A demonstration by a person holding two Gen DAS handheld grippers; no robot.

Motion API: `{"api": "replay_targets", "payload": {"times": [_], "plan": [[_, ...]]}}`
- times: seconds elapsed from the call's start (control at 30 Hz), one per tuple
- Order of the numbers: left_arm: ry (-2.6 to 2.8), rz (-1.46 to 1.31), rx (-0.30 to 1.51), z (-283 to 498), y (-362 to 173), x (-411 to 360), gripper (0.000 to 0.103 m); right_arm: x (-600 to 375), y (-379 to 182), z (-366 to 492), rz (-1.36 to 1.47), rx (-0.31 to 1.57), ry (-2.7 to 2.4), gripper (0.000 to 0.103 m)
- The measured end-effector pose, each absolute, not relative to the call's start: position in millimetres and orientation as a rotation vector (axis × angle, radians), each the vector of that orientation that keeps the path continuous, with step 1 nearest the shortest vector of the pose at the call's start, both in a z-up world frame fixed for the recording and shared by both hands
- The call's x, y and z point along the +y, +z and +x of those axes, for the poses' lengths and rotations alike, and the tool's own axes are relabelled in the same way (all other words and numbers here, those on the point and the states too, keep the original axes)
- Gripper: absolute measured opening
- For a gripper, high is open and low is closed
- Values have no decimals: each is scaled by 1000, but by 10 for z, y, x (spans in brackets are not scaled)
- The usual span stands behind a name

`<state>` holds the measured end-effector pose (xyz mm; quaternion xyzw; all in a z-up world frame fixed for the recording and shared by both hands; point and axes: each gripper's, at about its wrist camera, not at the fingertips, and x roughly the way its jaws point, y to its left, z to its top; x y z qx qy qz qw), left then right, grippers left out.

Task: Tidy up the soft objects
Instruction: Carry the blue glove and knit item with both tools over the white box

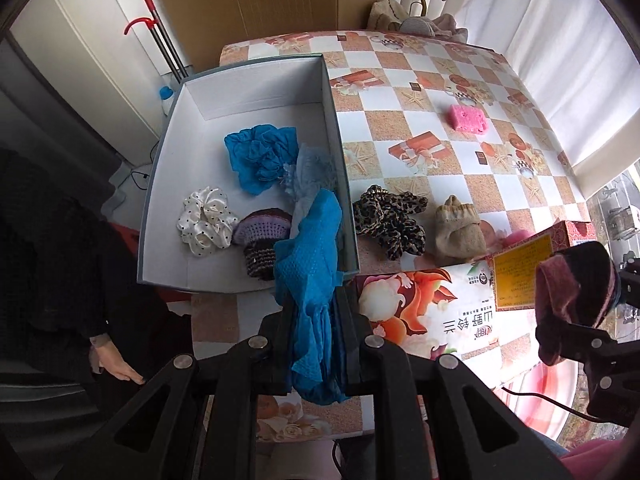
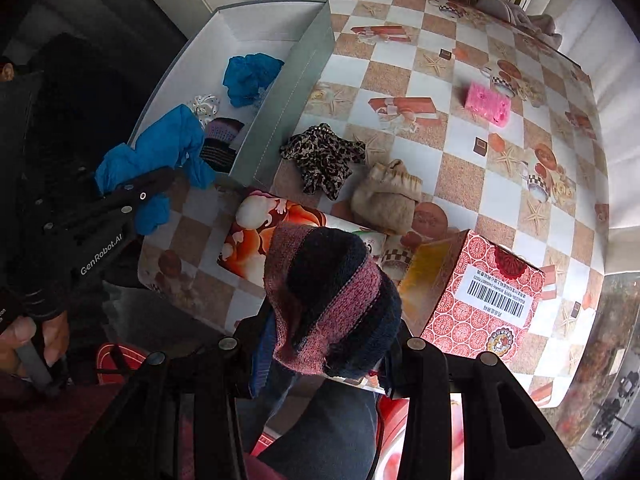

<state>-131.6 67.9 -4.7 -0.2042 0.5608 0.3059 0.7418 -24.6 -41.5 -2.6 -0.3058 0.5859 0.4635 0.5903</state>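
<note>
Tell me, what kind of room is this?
Probably a room in someone's home, maybe a bedroom or living space. A table with a checkered patterned cloth stands by white curtains, a mop with a red handle leans in the corner, and clothes sit on a hanger.

i note a tabletop point(image 1: 432, 184) with a checkered orange-and-white cover, white curtains point(image 1: 560, 52) passing bright daylight behind it, a brown board point(image 1: 280, 4) against the wall, white cabinet panels point(image 1: 80, 52) at left.
</note>
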Motion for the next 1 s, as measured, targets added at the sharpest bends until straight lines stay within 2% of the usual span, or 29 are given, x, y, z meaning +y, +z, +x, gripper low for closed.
{"api": "replay_targets", "payload": {"times": [1.0], "plan": [[828, -583, 1181, -1597, -98, 1339, 17, 674, 132, -417, -770, 1331, 1182, 43]]}}
